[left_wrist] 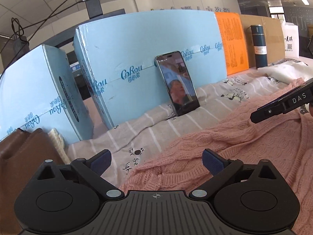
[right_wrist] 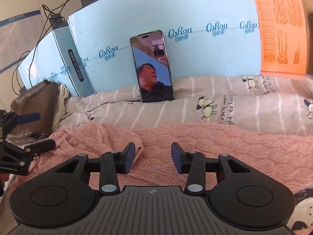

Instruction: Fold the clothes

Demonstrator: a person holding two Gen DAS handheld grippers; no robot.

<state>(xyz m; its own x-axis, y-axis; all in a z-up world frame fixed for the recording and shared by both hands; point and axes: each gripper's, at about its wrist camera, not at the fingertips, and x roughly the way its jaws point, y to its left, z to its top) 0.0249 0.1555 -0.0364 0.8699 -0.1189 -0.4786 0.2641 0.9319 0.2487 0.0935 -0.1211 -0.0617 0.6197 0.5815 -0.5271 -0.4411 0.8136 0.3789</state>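
Observation:
A pink cable-knit sweater (left_wrist: pixel 234 146) lies spread on a grey striped bedsheet (left_wrist: pixel 148 129); it also shows in the right wrist view (right_wrist: pixel 215 143). My left gripper (left_wrist: pixel 156 161) is open wide and empty, hovering over the sweater's left edge. My right gripper (right_wrist: pixel 153 157) is open and empty, just above the sweater near a cuff-like end (right_wrist: pixel 139 146). The right gripper's finger shows in the left wrist view (left_wrist: pixel 281 103); the left gripper shows at the left of the right wrist view (right_wrist: pixel 21 135).
Light blue cartons (left_wrist: pixel 148 58) stand behind the sheet with a phone (left_wrist: pixel 177 82) leaning on them. An orange sheet (left_wrist: pixel 231 43), a dark flask (left_wrist: pixel 258 46), white cloth (left_wrist: pixel 283 70) and a brown bag (left_wrist: pixel 23 156) surround the work area.

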